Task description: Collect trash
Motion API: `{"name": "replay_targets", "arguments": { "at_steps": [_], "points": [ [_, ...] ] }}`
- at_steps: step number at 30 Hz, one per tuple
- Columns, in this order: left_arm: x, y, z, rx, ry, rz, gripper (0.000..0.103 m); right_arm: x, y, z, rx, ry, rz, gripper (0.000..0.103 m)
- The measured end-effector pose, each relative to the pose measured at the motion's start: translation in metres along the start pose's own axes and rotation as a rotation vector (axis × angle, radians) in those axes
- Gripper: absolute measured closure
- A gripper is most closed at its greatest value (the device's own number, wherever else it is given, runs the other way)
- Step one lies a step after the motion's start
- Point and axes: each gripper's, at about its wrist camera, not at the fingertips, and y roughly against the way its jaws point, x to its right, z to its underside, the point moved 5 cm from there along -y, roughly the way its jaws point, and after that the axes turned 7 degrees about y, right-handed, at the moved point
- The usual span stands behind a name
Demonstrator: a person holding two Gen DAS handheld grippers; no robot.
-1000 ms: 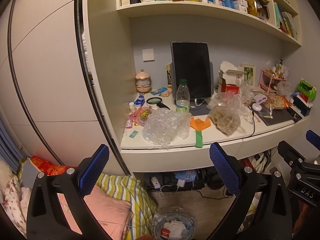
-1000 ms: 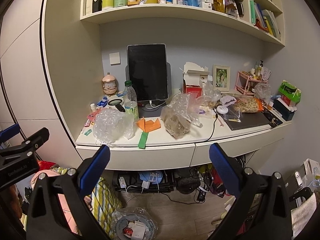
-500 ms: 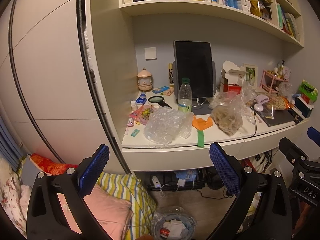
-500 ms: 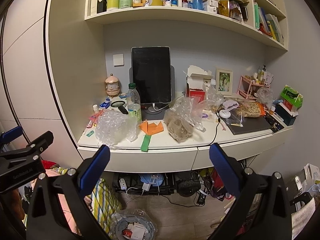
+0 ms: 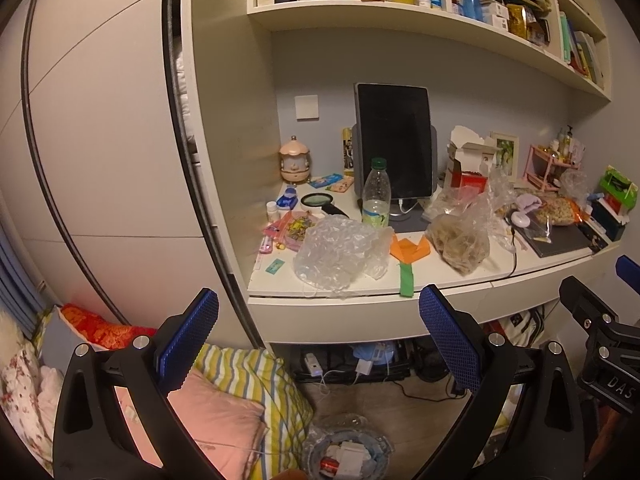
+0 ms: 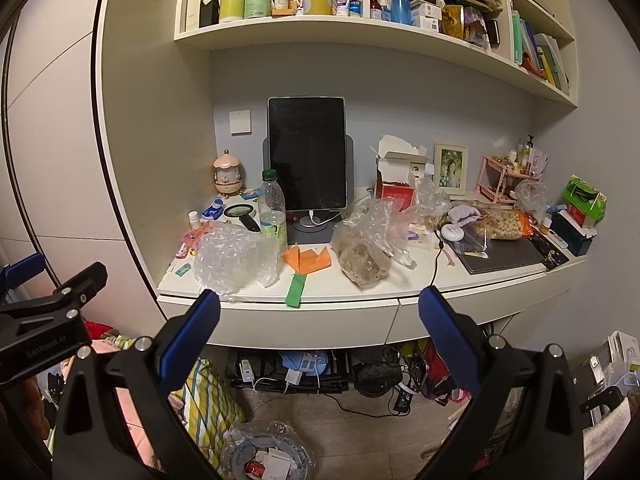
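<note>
A cluttered white desk (image 5: 360, 290) holds a wad of bubble wrap (image 5: 336, 254), a clear plastic bottle (image 5: 376, 192), an orange and green folded paper (image 5: 408, 252) and a crumpled plastic bag with brown contents (image 5: 460, 236). The same items show in the right wrist view: bubble wrap (image 6: 232, 258), bottle (image 6: 273, 210), paper (image 6: 306, 260), bag (image 6: 364, 252). A lined trash bin (image 5: 346, 452) stands on the floor below; it also shows in the right wrist view (image 6: 268, 456). My left gripper (image 5: 318, 312) and right gripper (image 6: 318, 312) are both open and empty, held well short of the desk.
A dark tablet on a stand (image 6: 306, 156), an open carton (image 6: 400, 178), a snack bag (image 6: 502, 224) and a laptop (image 6: 500, 258) crowd the desk. Shelves (image 6: 360, 28) hang above. Bedding (image 5: 236, 400) lies at lower left. Cables and power strips (image 6: 304, 368) sit under the desk.
Both grippers have drifted slightly, so the desk sits a little higher and to the right in each view. Both stay open; nothing on the desk moved.
</note>
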Motion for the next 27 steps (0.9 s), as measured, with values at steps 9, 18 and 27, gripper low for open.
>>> {"name": "replay_targets", "arguments": {
  "at_steps": [9, 18, 27],
  "points": [
    [-0.008, 0.000, 0.001, -0.005, 0.004, -0.012, 0.005, -0.013, -0.003, -0.001, -0.004, 0.016, -0.016, 0.006],
    [-0.016, 0.001, 0.003, -0.010, 0.012, -0.026, 0.005, -0.021, -0.005, 0.003, -0.011, 0.017, -0.028, 0.006],
    [-0.020, 0.002, 0.005, -0.013, 0.015, -0.030, 0.005, -0.027, -0.004, 0.006, -0.016, 0.019, -0.033, 0.006]
  ]
}}
